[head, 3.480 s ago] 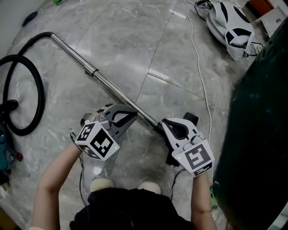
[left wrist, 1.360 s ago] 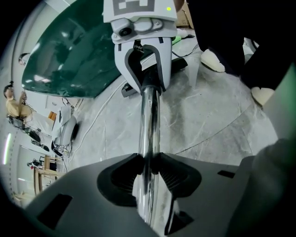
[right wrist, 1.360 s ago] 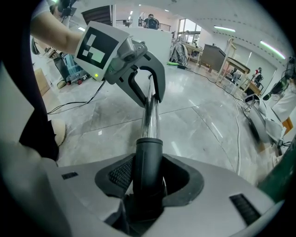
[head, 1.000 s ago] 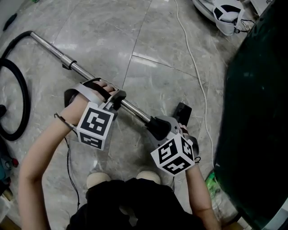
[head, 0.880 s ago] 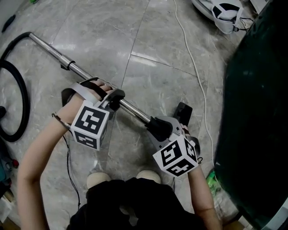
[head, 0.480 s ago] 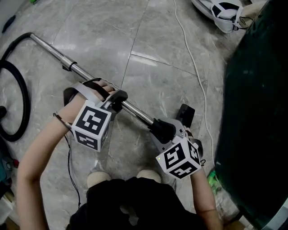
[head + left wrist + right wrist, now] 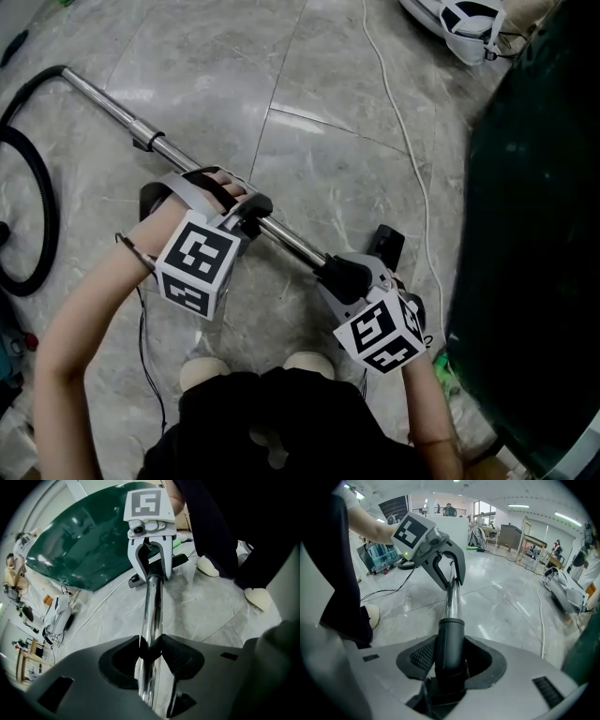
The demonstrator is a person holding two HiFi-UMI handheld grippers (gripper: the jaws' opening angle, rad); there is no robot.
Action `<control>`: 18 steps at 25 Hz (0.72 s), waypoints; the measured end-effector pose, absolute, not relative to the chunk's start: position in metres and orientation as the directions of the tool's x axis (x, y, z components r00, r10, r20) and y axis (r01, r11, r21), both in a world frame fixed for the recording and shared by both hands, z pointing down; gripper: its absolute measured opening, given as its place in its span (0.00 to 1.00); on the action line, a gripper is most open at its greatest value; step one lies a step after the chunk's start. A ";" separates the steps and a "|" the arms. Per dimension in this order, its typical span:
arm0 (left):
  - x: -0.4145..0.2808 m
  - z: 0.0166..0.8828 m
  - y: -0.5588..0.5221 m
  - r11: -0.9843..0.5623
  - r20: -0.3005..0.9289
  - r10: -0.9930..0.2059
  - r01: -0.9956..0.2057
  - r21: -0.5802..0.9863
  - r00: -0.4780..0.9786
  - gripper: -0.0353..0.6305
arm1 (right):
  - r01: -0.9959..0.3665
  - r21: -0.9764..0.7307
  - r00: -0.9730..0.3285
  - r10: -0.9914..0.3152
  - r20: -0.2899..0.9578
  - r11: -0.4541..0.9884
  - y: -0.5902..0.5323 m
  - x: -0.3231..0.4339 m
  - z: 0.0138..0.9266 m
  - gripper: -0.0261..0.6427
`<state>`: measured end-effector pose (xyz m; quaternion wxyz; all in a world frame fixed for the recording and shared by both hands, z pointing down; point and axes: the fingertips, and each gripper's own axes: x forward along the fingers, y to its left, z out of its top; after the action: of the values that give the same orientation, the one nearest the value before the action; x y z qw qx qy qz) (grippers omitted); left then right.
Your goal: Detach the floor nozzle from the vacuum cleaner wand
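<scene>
Two tools grip the vacuum in the head view: the left tool (image 7: 255,208) at frame centre on the chrome wand (image 7: 292,241), the right tool (image 7: 339,274) at lower right. The floor nozzle (image 7: 388,246) lies just beyond it on the marble floor (image 7: 328,94). Left gripper view: jaws pinch the wand. Right gripper view: jaws clamp the nozzle's black neck (image 7: 450,639).

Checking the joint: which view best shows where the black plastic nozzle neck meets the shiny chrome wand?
The right gripper view: the black plastic nozzle neck, clamped by the right gripper, meets the shiny chrome wand close up. The head view shows it small; the left gripper view, distant.
</scene>
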<state>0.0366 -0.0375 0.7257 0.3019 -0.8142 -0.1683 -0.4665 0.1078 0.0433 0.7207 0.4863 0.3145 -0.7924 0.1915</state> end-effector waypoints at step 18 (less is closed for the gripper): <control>-0.058 0.745 -0.152 -0.777 0.928 -0.281 0.510 -0.369 0.243 0.26 | -0.767 0.172 -0.009 -0.279 0.960 0.618 0.078 0.249 0.734 0.31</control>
<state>-0.0582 -0.1518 0.7446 0.3242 -0.7186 -0.0797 -0.6100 0.2492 0.0779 0.7338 0.5895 0.3849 -0.6793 0.2071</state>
